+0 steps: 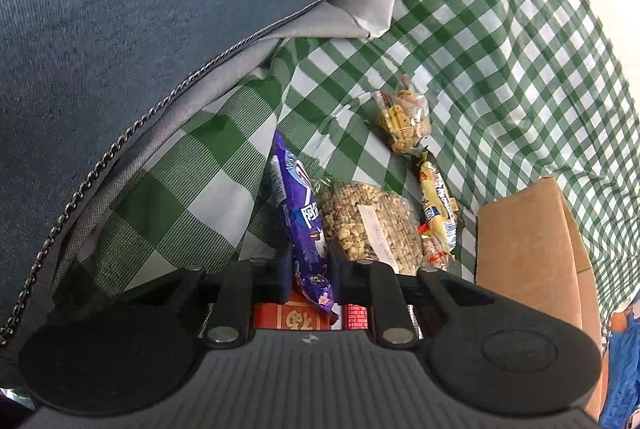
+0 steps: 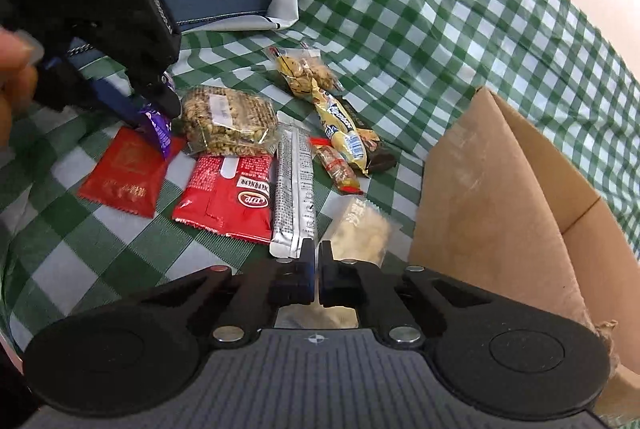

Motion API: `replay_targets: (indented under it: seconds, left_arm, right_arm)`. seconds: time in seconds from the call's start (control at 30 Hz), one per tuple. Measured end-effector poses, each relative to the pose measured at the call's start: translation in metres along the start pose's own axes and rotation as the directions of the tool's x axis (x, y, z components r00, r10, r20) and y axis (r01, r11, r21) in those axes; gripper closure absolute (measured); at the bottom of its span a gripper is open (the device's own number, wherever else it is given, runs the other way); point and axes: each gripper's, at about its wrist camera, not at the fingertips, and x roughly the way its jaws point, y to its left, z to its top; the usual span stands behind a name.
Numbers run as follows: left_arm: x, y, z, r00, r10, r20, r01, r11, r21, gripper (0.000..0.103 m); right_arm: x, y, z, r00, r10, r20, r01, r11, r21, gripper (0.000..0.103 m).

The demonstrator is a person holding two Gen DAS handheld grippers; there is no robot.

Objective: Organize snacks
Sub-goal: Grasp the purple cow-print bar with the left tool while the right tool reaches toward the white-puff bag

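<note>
Left wrist view: left gripper (image 1: 310,265) clamped on purple snack packet (image 1: 298,213), crinkly foil, held on edge above the red packets. Right wrist view: right gripper (image 2: 315,269) pinched together; a pale clear-wrapped snack (image 2: 362,229) sits at its tips, grip on it cannot be told. Cardboard box (image 2: 500,197), matte brown, flaps open, at 3 o'clock. Still loose on the green checked cloth (image 2: 420,9): glossy red sachet (image 2: 124,173) at 9 o'clock, red packet (image 2: 228,201), silver bar (image 2: 292,185), lumpy granola bag (image 2: 228,125) at 11. Step looks like pick-up; next likely calls for carrying the purple packet right, over the box rim, then releasing.
</note>
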Motion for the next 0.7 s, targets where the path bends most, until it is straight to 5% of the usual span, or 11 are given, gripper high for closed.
replay_targets:
  seconds: [0.1,0.23,0.4,0.57,0.7]
  left_arm:
    - [-0.009,-0.006,-0.002,1.000,-0.019,0.025,0.018,0.999,0.036,0.086]
    - [-0.031,-0.019,-0.003,0.998,-0.046,0.045,0.040,0.992,0.119,0.087]
    - [-0.051,-0.033,-0.009,0.990,-0.139,-0.016,0.139,0.965,0.224,0.087]
    - [-0.040,-0.036,-0.030,0.964,-0.241,-0.115,0.262,0.935,0.240,0.088]
    - [-0.028,-0.030,-0.034,0.957,-0.246,-0.156,0.270,0.949,0.160,0.088]
  right_arm:
    - [-0.003,-0.001,0.000,0.999,-0.040,0.000,0.040,0.999,-0.011,0.101]
    - [-0.001,0.006,0.001,0.998,-0.062,-0.032,0.060,0.997,-0.037,0.062]
    - [0.010,0.011,-0.004,0.991,-0.078,-0.110,0.071,0.995,-0.064,0.059]
    - [0.004,-0.003,-0.002,0.995,-0.032,-0.095,0.035,0.999,0.024,0.072]
    - [-0.007,-0.004,-0.002,0.999,-0.010,-0.050,0.010,1.000,0.014,0.103]
